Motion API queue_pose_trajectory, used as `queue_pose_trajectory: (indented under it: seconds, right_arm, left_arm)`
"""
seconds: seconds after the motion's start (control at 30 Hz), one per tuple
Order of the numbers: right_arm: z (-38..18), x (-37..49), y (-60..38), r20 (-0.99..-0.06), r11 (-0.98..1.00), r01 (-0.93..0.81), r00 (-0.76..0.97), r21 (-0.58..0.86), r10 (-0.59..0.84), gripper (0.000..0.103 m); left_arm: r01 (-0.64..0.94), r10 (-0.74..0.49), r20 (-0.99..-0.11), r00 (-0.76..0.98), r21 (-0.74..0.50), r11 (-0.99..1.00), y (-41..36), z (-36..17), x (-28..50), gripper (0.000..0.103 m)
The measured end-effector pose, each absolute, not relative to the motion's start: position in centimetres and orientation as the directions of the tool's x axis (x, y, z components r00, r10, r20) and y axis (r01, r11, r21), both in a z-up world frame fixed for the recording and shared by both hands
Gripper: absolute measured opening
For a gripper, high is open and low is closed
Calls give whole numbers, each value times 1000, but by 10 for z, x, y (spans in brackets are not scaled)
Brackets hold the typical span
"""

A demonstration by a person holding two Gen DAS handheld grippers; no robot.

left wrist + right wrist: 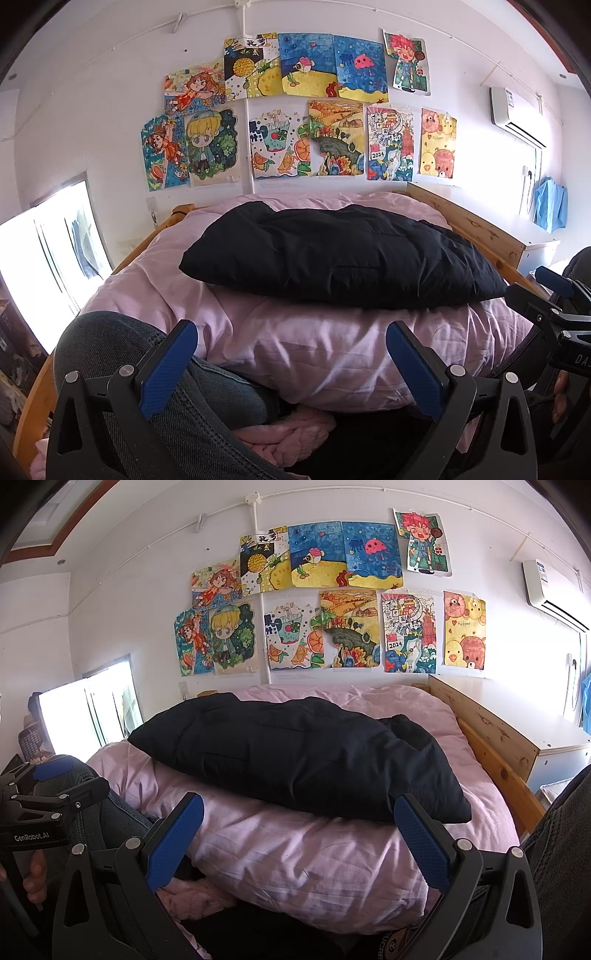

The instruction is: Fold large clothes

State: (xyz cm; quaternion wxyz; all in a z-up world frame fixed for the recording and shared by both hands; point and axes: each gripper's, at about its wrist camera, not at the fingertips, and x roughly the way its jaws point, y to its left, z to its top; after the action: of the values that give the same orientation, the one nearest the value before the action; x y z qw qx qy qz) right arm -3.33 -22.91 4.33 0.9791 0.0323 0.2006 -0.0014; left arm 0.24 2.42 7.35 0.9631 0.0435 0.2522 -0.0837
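A black padded garment (343, 254) (299, 757) lies folded into a thick bundle on top of the pink quilt (314, 347) (306, 856) on the bed. My left gripper (291, 365) is open and hangs short of the quilt's near edge, holding nothing. My right gripper (299, 842) is open too, level with the quilt's front, its right fingertip just below the garment's near corner. The right gripper (554, 306) shows at the right edge of the left wrist view, and the left gripper (48, 790) at the left edge of the right wrist view.
The person's knee in grey jeans (122, 354) rises at lower left. A wooden bed frame (495, 738) runs along the right, with a white cabinet (561, 749) beyond it. Drawings (295, 110) cover the back wall. A bright window (48, 258) is at left.
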Motion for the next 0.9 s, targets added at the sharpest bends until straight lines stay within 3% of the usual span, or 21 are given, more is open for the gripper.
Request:
queue_pose_trajectory:
  seconds: [0.9]
  right_arm:
    - [44,-33,-231,-393,998,14,919,64,12,102]
  left_arm:
    - [187,-141,-490,860,46,981,27,73,3,103]
